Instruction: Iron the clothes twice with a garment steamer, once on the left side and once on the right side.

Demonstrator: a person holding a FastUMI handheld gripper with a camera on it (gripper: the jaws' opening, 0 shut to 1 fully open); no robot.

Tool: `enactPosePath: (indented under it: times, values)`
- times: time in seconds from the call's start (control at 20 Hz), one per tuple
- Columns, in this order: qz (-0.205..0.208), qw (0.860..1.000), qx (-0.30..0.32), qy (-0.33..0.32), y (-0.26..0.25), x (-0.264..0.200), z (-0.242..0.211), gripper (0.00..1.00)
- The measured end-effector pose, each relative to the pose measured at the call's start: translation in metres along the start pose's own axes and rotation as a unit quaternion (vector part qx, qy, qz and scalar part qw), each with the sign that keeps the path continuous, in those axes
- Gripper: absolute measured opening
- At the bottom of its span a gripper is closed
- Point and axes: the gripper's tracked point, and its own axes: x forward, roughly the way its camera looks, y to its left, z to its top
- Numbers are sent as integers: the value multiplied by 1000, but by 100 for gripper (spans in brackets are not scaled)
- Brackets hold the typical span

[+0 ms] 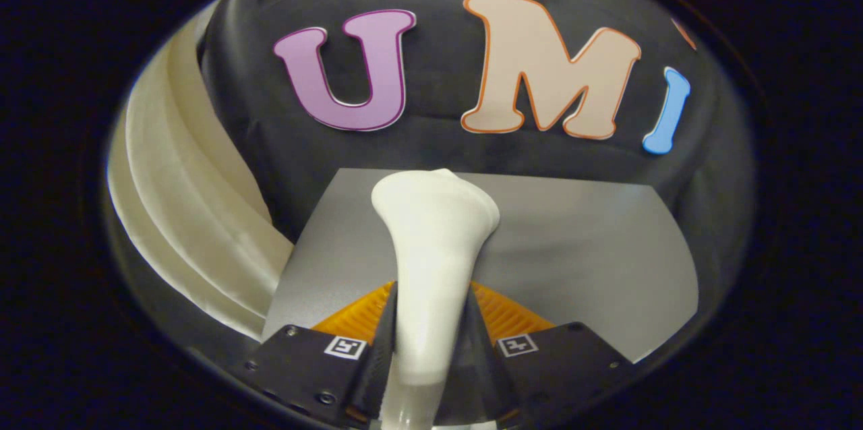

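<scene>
The grey table (pixel 573 248) lay flat under everything. The cream clothes (pixel 195 214) hung off to the left, well apart from the steamer. The white garment steamer (pixel 435 241) stood up between the fingers, head pointing forward (ready to steam, I think). The tool (pixel 431 322) squeezed its handle tight from both sides

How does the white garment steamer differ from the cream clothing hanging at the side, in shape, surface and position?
The garment steamer is smooth, rigid-looking and glossy, with a slim handle widening to a head; the cream clothing is soft and falls in long curved folds. The steamer sits between the fingers of the gripper, both pressing its handle, over the grey table; the clothing hangs apart, to the left of it. Both are pale and unpatterned.
</scene>
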Motion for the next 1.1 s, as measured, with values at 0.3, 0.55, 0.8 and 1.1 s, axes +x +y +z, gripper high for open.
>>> enactPosePath:
  times: [0.3,0.55,0.8,1.1]
  values:
    - [57,997,37,-27,8,-1,4,41]
    - [57,994,26,-84,6,-23,-6,38]
    - [37,994,-6,-102,9,-55,-60,38]
    - [3,991,15,-132,22,-94,-125,35]
